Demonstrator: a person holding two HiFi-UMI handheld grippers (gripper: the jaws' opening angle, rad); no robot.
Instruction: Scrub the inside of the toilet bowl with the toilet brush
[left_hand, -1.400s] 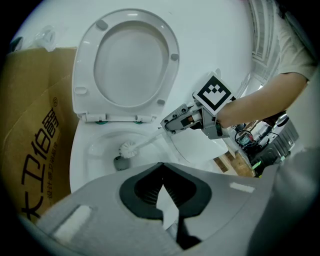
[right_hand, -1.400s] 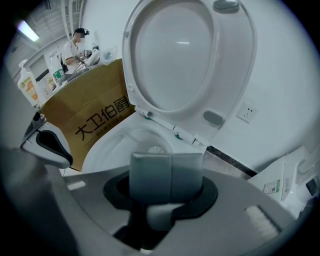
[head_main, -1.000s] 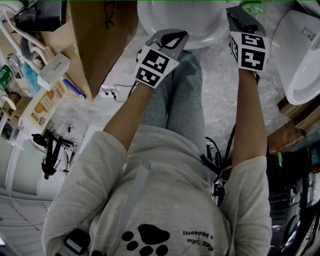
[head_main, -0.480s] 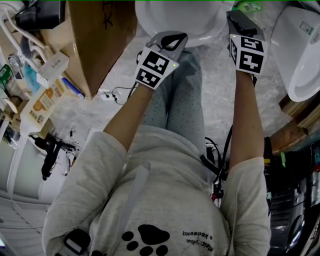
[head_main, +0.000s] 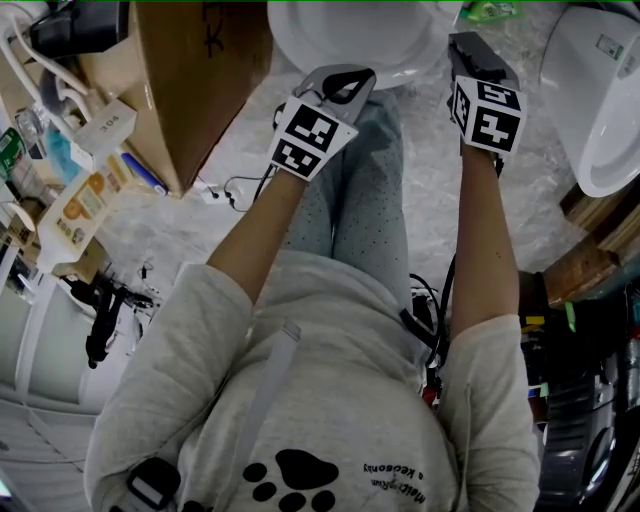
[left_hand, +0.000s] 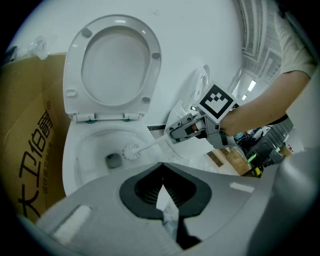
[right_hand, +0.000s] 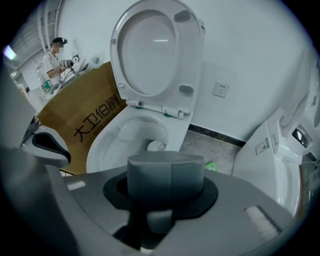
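Right gripper (right_hand: 165, 186) clamps toilet brush (left_hand: 154, 143); left gripper (left_hand: 161, 170) closed, empty; bristles (left_hand: 131, 151), three o'clock of drain (left_hand: 113, 160), may flick water out.

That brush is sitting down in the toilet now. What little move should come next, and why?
Probably sweep the toilet brush sideways and up along the toilet bowl's inner wall. The right gripper is clamped on its handle, and the bristle head sits low beside the drain, so the walls above look like the part left to scrub.
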